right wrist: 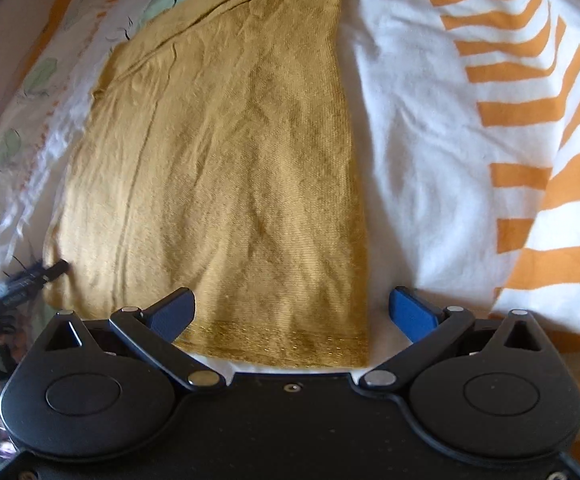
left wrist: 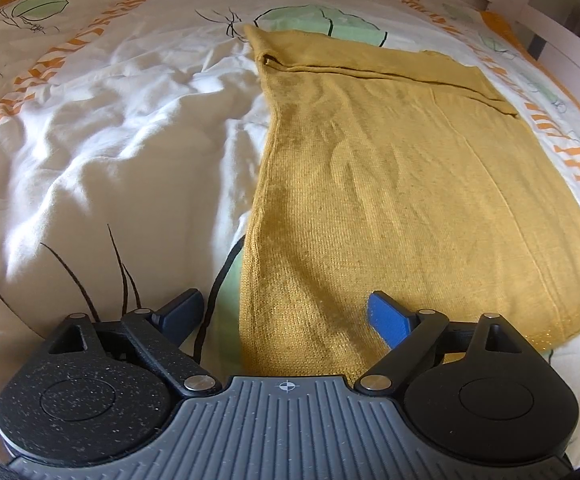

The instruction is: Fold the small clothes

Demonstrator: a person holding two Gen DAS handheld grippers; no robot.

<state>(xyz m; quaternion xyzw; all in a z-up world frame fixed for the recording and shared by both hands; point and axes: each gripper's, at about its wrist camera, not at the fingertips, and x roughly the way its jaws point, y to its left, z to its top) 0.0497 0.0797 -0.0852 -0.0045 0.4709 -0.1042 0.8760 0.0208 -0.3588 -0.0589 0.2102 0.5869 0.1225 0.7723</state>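
Observation:
A mustard-yellow knit garment [left wrist: 390, 184] lies flat on the bed, folded into a long rectangle with a folded layer along its far end. My left gripper [left wrist: 286, 314] is open, its blue fingers straddling the garment's near left corner. In the right wrist view the same garment [right wrist: 218, 168] stretches away, its shiny hem nearest. My right gripper [right wrist: 292, 308] is open over the near right corner of the hem, empty. The left gripper [right wrist: 26, 276] shows at the garment's near left corner.
The bed is covered by a rumpled white duvet [left wrist: 102, 140] printed with green shapes and orange stripes [right wrist: 530, 112]. A white bed frame [left wrist: 570, 36] runs along the far right edge.

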